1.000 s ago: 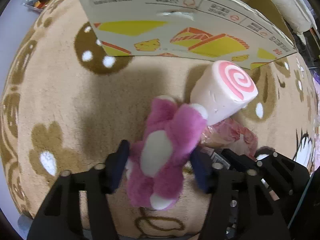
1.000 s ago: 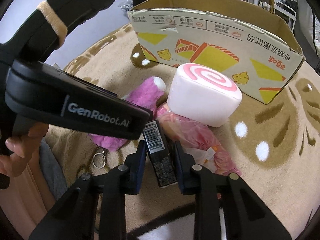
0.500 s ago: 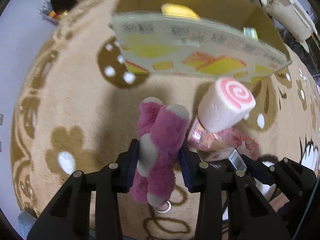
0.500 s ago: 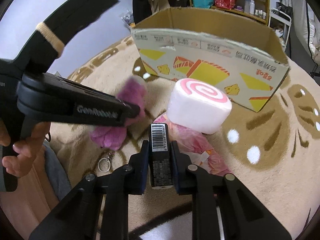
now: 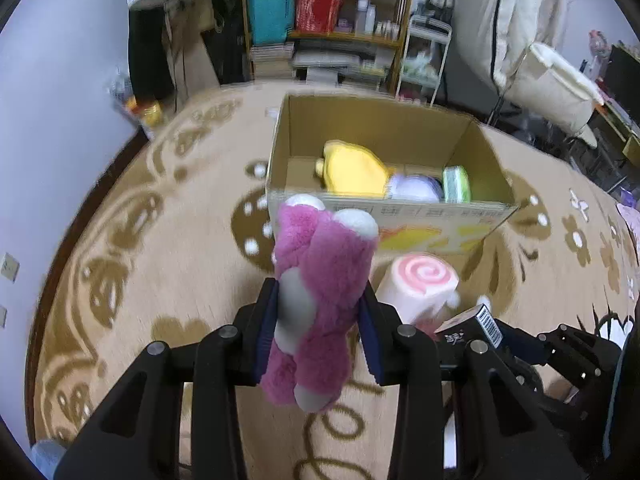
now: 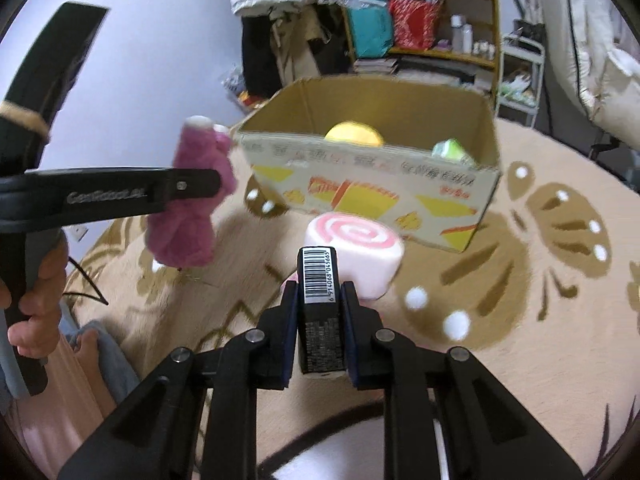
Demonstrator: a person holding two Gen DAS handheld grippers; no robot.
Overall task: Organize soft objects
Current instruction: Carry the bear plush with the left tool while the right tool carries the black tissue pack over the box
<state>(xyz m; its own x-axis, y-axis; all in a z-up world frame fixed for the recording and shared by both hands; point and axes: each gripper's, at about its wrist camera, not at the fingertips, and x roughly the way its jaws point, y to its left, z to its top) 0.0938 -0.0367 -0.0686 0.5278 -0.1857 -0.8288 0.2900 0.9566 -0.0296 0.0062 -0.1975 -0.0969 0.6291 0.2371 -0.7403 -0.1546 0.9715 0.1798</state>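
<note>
My left fingers (image 5: 318, 330) pinch the pink plush bear (image 5: 320, 304); right fingers (image 6: 320, 320) pinch a small barcoded black box (image 6: 320, 312). Risk: both clipping the cardboard box (image 6: 400, 192) near wall.

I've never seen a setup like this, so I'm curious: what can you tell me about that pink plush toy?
The pink plush bear is fuzzy magenta with a white belly patch and white tips on its ears and a foot. It hangs upright in the air above the patterned rug, squeezed at the middle between the jaws of the left gripper. Nothing else touches it. It sits just short of the open cardboard box.
</note>
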